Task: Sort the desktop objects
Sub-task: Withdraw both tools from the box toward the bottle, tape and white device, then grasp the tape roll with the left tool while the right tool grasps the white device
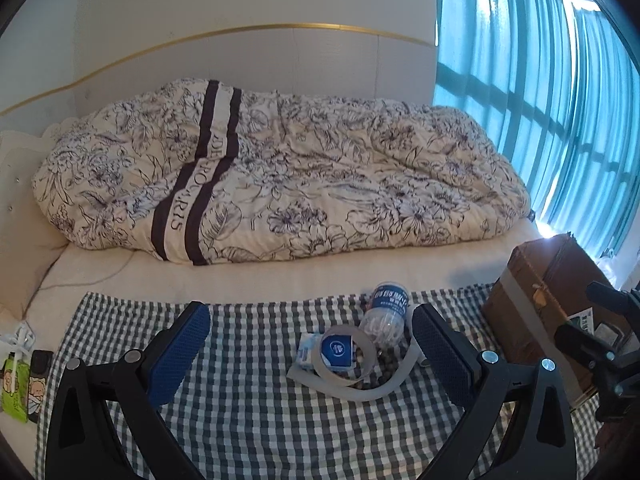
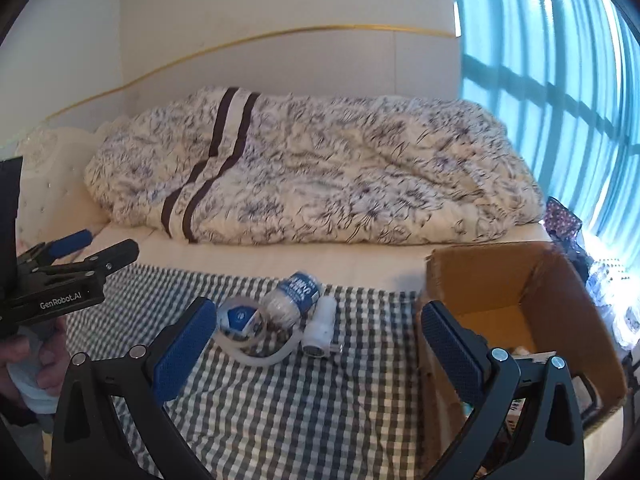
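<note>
On the checked cloth (image 1: 256, 400) lie a clear plastic bottle with a blue label (image 1: 386, 312), a small blue-and-white pack (image 1: 334, 350) and a loose pale strip curled around them (image 1: 360, 386). In the right wrist view the bottle (image 2: 292, 298), the pack (image 2: 240, 318) and a white charger plug (image 2: 320, 330) lie together. My left gripper (image 1: 310, 344) is open and empty, just short of the pile. My right gripper (image 2: 316, 342) is open and empty, between the pile and the cardboard box (image 2: 520, 280).
The open cardboard box (image 1: 536, 304) stands at the right of the cloth with items inside. A rumpled floral duvet (image 1: 280, 176) covers the bed behind. Green packets (image 1: 16, 388) lie at the left edge. Teal curtains (image 2: 560, 80) hang on the right.
</note>
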Tool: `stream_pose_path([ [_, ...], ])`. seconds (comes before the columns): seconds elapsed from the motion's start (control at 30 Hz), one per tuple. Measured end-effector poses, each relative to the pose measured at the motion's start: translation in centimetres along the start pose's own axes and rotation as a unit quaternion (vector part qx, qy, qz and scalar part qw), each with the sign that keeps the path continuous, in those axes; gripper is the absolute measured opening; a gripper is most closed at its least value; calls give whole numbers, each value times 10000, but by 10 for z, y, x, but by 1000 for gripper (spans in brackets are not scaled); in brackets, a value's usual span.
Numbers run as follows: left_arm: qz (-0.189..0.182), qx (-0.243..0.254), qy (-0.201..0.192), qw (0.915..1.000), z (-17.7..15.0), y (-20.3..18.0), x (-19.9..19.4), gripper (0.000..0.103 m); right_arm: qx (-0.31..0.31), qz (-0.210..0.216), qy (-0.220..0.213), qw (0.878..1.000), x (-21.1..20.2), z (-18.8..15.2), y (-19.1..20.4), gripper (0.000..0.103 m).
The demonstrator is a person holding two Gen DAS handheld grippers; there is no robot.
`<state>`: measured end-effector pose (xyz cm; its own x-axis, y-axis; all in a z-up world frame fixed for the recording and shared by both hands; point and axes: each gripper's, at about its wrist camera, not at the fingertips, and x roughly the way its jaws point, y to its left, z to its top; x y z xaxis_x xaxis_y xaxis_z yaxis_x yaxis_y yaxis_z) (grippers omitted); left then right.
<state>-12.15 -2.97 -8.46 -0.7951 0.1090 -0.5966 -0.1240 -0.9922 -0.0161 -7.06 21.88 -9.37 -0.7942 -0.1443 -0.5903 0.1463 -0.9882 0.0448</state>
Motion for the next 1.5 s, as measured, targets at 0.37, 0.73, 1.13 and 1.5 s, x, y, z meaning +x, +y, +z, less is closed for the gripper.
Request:
stream_pose_path([
  [0.37, 69, -78, 490, 9987, -25, 6, 52, 103, -305, 135, 805, 9962, 73, -34, 5, 96],
  [0.73, 206, 71, 1015, 9946, -42, 1, 103, 103, -279, 137, 1320, 9908, 123, -53, -6, 96],
  [1.13, 526, 103, 1481, 9875, -58, -5, 157, 89, -304, 205, 1685, 9850, 175, -67, -21, 96],
  [1.5, 600, 188, 1834, 9810, -64, -9, 182, 39, -217, 384, 1902, 9808, 212, -78, -30, 96],
])
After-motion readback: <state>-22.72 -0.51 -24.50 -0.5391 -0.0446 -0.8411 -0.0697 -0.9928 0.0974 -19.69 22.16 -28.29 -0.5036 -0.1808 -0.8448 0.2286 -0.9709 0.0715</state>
